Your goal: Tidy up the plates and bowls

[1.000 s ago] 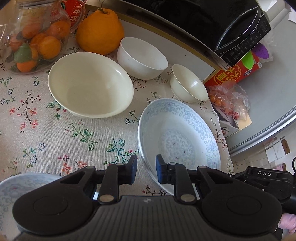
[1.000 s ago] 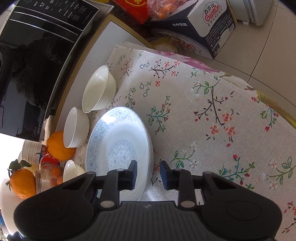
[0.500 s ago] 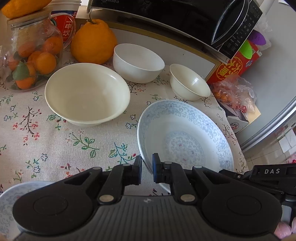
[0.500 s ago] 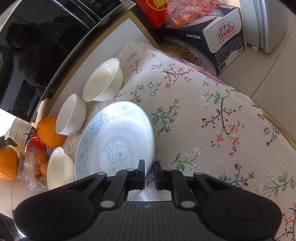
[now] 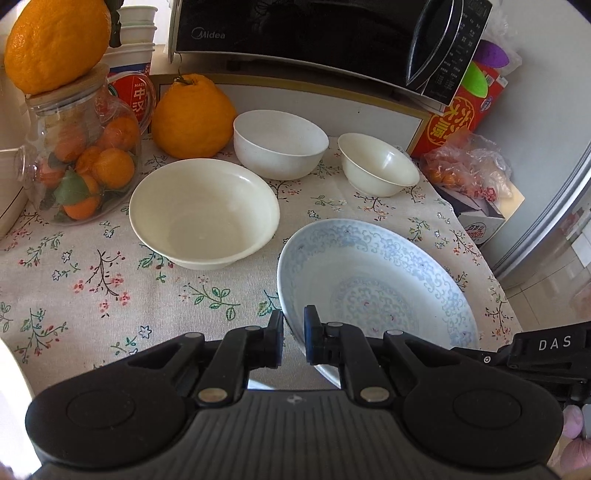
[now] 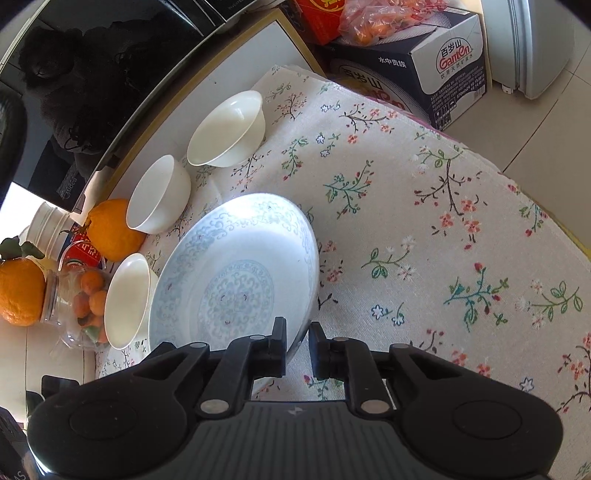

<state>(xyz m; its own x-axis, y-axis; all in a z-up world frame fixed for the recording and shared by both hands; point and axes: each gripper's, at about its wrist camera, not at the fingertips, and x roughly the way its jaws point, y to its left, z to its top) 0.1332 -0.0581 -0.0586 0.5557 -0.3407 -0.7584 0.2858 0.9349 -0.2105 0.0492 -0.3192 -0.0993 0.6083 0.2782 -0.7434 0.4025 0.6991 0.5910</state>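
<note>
Blue-patterned porcelain plate (image 5: 373, 291) on floral tablecloth (image 5: 92, 280), both grippers clamped on its rim: left gripper (image 5: 293, 341) near edge, right gripper (image 6: 297, 349) opposite. Three white bowls unstacked (large cream bowl (image 5: 203, 212) nearest). Sorting barely begun.

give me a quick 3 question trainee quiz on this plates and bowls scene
1. True or false: both grippers, left gripper and right gripper, have their fingers on either side of the rim of the blue patterned plate.
2. Multiple choice: what stands directly behind the plain white bowls?
A. a kettle
B. a black microwave
C. a toaster
3. Fill in: the number of plain white bowls on the floral tablecloth is ___ (the large bowl, the medium bowl and the small bowl).

Key: 1 true; 2 B; 3 three.
</note>
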